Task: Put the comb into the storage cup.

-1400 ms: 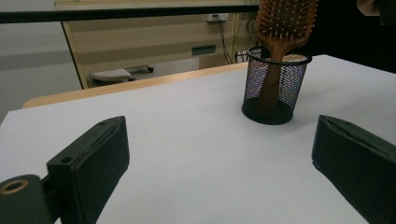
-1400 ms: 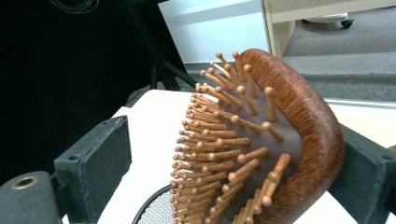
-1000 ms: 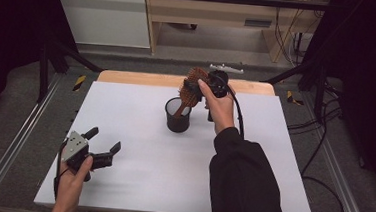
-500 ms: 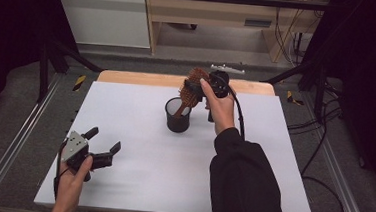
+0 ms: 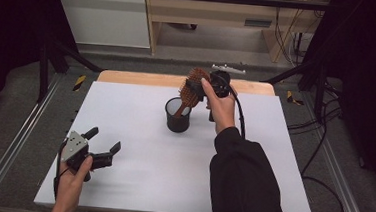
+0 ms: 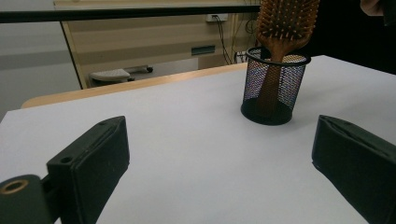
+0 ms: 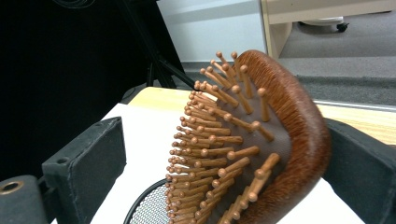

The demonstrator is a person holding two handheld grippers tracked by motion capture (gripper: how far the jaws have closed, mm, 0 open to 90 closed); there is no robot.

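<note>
Right hand-held gripper (image 5: 203, 93) is at the wooden hairbrush (image 5: 192, 89) head, jaws either side of it: one looks to be against the brush's back, the other stands clear of the bristles, so can't tell if it's actually clamped. Brush stands handle-down, tilted, in the black mesh cup (image 5: 177, 116) mid-tabletop (image 5: 140, 112). Left hand-held gripper (image 5: 104, 148) hovers near the front-left corner, jaws wide apart, holding nothing.

Even overhead light on the white table (image 5: 139, 127), dark surroundings; nearby hairbrush (image 7: 261, 140) slightly soft, faint shadows
</note>
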